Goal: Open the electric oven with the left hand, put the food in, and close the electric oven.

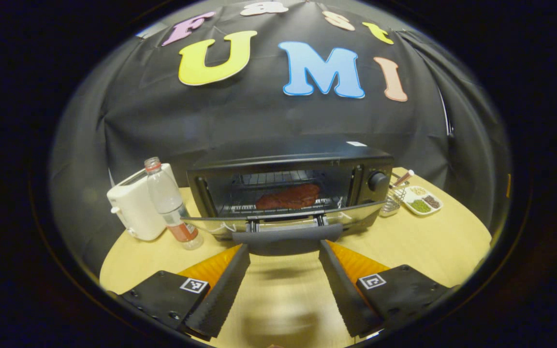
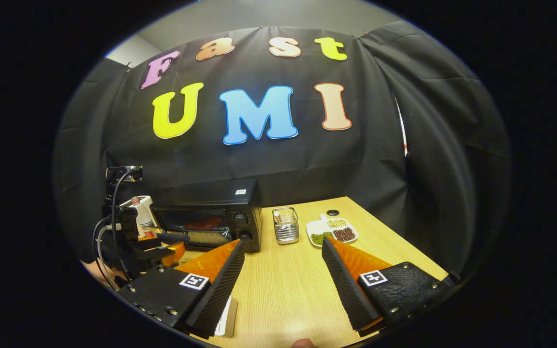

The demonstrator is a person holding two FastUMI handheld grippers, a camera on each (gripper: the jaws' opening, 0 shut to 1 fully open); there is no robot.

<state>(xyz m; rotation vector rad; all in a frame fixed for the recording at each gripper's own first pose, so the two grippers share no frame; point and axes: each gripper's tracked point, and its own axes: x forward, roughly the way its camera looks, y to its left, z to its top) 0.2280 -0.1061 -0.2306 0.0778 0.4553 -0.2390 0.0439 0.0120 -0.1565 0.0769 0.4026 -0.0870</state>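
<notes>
The black electric oven (image 1: 288,159) stands at mid-table with its glass door (image 1: 278,223) swung down and out toward me. A reddish-brown slab of food (image 1: 288,195) lies on the rack inside. The door's dark handle (image 1: 285,237) sits right at my left gripper (image 1: 283,247), whose fingers are spread open at either end of it. In the right gripper view the oven (image 2: 220,205) is at the left, with the left gripper's body and cables (image 2: 133,241) in front of its door. My right gripper (image 2: 283,250) hovers open over the table, holding nothing.
A white toaster (image 1: 136,208) and a clear water bottle (image 1: 169,205) stand left of the oven. A wire basket (image 2: 285,224) and a divided plate of beans (image 2: 331,231) sit to its right. A white flat object (image 2: 225,314) lies under the right gripper's left finger.
</notes>
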